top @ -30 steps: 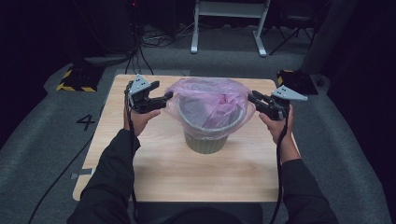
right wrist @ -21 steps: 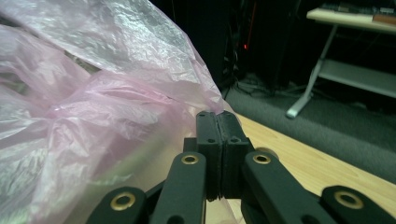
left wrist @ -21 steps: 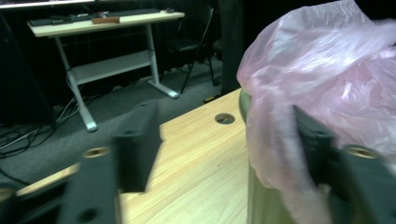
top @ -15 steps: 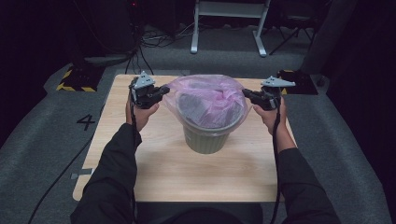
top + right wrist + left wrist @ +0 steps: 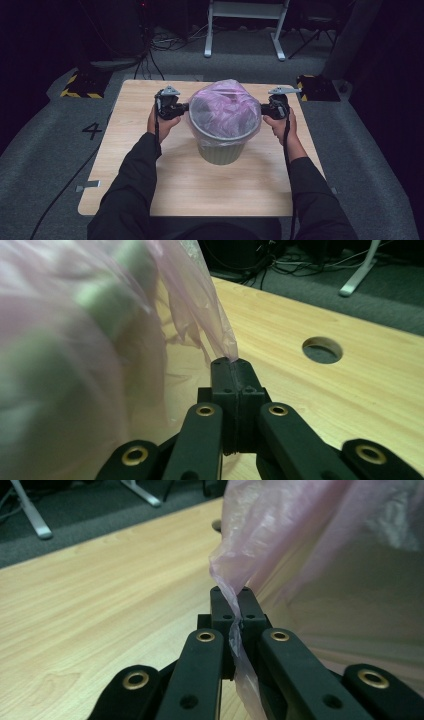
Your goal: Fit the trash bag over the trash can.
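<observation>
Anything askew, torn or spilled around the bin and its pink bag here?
Nothing stands out. The green bin stands upright on the table; the left gripper and right gripper each pinch the pink bag at opposite edges. No tears show.

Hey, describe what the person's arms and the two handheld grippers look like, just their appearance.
Both arms wear long black sleeves. The left gripper and right gripper are black, each topped by a grey three-cornered plate. A thin black cable trails from each. Up close, the jaws are matte black flat bars with brass-coloured rivets and small square tips.
</observation>
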`<state>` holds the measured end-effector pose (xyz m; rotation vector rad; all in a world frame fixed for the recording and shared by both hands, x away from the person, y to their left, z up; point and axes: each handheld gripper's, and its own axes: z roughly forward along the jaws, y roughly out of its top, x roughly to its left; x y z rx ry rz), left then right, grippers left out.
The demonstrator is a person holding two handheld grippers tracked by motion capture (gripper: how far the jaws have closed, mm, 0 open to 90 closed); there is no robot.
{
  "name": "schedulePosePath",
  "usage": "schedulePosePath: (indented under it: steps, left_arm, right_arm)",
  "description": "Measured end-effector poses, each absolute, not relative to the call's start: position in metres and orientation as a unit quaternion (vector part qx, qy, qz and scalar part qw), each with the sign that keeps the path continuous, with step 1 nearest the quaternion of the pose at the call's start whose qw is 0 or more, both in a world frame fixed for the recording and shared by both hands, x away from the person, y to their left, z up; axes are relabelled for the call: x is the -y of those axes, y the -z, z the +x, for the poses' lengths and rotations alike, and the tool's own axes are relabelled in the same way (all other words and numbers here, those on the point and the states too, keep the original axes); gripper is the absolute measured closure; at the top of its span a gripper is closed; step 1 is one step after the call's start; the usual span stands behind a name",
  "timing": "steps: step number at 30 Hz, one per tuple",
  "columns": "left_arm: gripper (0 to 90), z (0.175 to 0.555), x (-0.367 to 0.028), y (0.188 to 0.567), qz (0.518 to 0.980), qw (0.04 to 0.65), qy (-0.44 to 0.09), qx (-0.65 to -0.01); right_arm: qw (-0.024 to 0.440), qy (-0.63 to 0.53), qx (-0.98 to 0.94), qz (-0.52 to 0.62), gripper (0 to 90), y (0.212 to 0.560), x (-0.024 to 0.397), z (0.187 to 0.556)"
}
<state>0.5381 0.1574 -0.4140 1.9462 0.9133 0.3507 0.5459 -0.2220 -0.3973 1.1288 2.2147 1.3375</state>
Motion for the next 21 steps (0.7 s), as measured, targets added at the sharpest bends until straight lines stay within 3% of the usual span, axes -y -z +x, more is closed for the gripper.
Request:
schedulePosePath:
  steps: [12,16,17,19,21]
  left_arm:
    - [89.4,0.534,-0.152,0.437,0.819,0.434,-0.097,-0.364]
    - [88.4,0.527,-0.158,0.440,0.817,0.432,-0.107,-0.366]
    - [85.0,0.526,-0.160,0.440,0.815,0.435,-0.112,-0.366]
    - [67.7,0.521,-0.164,0.438,0.809,0.433,-0.131,-0.375]
    - [63.0,0.514,-0.171,0.436,0.803,0.456,-0.126,-0.364]
  right_arm:
    - [0.120,-0.476,-0.777,0.393,90.0,0.422,0.229,0.538]
    - [0.115,-0.466,-0.784,0.395,90.0,0.430,0.235,0.533]
    - [0.110,-0.470,-0.781,0.395,90.0,0.432,0.237,0.532]
    - [0.106,-0.479,-0.778,0.393,90.0,0.433,0.242,0.528]
    - [0.109,-0.485,-0.778,0.383,89.6,0.432,0.245,0.522]
